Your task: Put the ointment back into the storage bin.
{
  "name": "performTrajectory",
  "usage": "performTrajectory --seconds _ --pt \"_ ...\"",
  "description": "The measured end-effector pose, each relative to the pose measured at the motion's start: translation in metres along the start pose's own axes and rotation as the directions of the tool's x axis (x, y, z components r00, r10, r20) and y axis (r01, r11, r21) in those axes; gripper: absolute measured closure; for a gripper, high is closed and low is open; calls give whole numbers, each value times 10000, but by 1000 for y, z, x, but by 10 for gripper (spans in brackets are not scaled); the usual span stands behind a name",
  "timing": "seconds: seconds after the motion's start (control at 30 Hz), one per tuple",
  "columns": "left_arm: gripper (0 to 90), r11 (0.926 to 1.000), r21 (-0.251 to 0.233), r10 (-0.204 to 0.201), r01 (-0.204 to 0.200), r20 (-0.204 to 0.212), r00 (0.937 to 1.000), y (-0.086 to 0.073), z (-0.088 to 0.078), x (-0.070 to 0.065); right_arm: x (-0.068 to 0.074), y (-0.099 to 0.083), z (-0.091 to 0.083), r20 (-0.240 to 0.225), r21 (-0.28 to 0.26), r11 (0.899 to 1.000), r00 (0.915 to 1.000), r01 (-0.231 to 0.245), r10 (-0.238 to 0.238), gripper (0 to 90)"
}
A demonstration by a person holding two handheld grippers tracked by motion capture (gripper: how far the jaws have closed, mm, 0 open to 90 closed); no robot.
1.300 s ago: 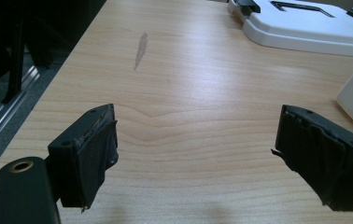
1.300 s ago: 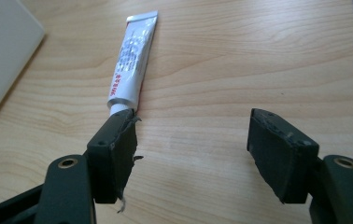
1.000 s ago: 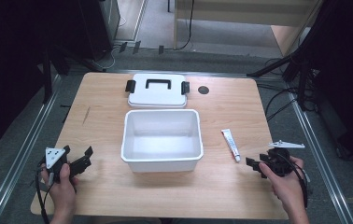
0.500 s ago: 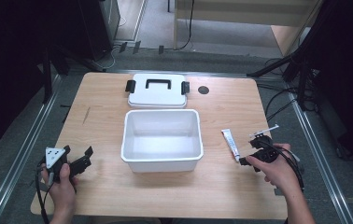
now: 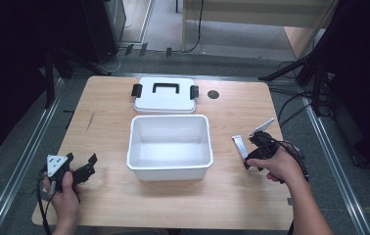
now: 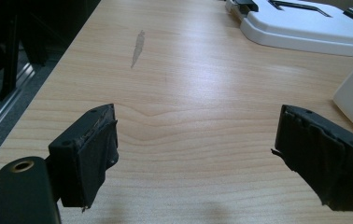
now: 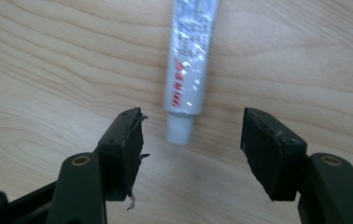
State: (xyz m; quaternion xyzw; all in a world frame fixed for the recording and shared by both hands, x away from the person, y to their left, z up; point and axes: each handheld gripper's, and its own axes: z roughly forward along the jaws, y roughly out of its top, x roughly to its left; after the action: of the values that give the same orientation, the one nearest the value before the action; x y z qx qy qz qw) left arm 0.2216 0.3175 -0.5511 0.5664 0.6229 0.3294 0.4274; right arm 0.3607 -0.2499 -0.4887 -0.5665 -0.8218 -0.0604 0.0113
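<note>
Wooden table point(image 5: 109, 112), bin point(image 5: 170, 166), lid point(image 5: 165, 95), tube point(image 7: 191, 60)

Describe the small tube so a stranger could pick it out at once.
Start at the open white bin in the middle of the wooden table, then look just right of it. The tube lies flat there: slim, silvery-white with red print and a white cap, between the right gripper's open fingers.

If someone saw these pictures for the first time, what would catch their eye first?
Probably the open white bin at the table's centre, with its black-handled lid lying just behind it. Next, the right gripper, jaws spread around the cap end of a small tube right of the bin.
</note>
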Motion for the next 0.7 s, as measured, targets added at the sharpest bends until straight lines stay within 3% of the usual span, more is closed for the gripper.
performTrajectory --seconds 0.07,0.37,0.7 --pt "137 10000 -26 -61 61 21 10000 0 0 1 3 6 -1 -244 137 9999 9997 -74 78 409" --pt "138 9999 -82 -120 121 119 9999 -1 -1 1 11 26 -6 -172 413 9991 9998 -52 59 432" --pt "141 9999 29 -155 154 213 9997 0 0 2 2 46 -1 -238 542 9983 9994 -220 233 453"
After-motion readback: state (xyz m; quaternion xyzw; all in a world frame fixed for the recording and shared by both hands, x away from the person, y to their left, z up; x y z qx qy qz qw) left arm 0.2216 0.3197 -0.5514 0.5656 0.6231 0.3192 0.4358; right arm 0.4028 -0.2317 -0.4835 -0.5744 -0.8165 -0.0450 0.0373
